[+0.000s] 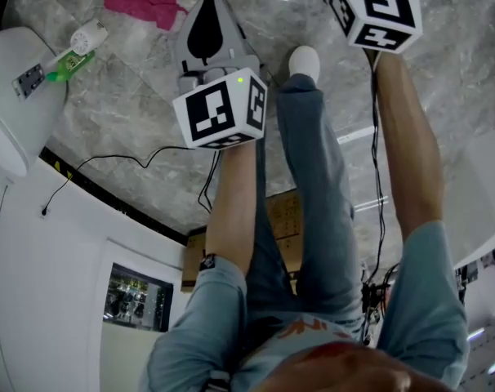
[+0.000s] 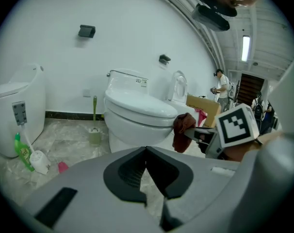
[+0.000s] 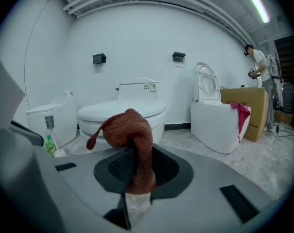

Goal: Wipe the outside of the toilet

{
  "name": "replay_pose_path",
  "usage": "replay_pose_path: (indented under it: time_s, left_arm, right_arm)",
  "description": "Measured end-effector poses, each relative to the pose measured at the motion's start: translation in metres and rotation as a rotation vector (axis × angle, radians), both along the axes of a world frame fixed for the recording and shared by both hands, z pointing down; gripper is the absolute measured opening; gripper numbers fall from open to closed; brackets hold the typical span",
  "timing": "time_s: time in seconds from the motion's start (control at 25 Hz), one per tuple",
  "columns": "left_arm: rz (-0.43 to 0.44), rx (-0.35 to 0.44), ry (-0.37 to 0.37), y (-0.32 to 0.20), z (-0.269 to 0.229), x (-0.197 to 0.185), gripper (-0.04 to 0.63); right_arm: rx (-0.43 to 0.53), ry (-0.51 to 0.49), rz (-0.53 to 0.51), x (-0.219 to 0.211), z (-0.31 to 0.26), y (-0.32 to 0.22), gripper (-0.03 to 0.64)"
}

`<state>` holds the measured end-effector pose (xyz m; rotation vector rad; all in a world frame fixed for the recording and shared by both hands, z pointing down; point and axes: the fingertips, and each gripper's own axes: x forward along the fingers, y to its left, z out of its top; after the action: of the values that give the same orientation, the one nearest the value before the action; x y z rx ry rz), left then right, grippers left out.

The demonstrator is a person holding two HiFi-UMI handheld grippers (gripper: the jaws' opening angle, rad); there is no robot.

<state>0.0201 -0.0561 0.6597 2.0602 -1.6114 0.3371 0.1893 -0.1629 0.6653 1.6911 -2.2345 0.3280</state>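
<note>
- Right gripper view: the right tool [image 3: 137, 174] is clamped on a rust-red knitted cloth [image 3: 130, 130], which rises bunched from between the jaws and droops to the left
- Beyond the cloth stands the white toilet [image 3: 122, 111], lid down, against the far wall [image 3: 137, 38]
- Left gripper view shows the cloth hanging just beside the toilet's front right edge; I cannot tell whether they touch
- The left tool [image 2: 146, 171] has its jaws closed tip to tip with nothing between them, and it points toward the toilet's base
- A green bottle [image 2: 23, 153] lies on the marble floor [image 2: 64, 144] at the left, near a second toilet [image 2: 21, 110]
- At the far right a third toilet [image 3: 212, 120] has its lid raised, and just past it is a cardboard box [image 3: 249, 108]
- Head view has both forearms stretched out over the floor, the left tool nearer the bottle
</note>
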Motion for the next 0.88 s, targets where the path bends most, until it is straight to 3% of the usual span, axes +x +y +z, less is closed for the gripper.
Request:
replay_pose_path:
  time_s: [0.2,0.44,0.72,0.88]
  left_arm:
    - [-0.063,0.004,0.018,0.004,-0.004,-0.026,-0.005]
    - [-0.134,0.015,-0.010,0.007,0.009,-0.077,-0.005]
    - [-0.205,0.032,0.023,-0.010,0.019,-0.128,-0.005]
    - [-0.155,0.055,-0.047,-0.016,0.017,-0.132,-0.005]
  right_arm:
    - [0.017,-0.004,-0.043,-0.022,-0.018,0.050,0.075]
    - [0.005,0.124,-0.360,-0.135,0.000,0.090,0.077]
    - [0.007,0.114,-0.322,-0.200,0.037,0.058,0.075]
    - [0.010,0.112,-0.329,-0.222,0.055,0.041,0.072]
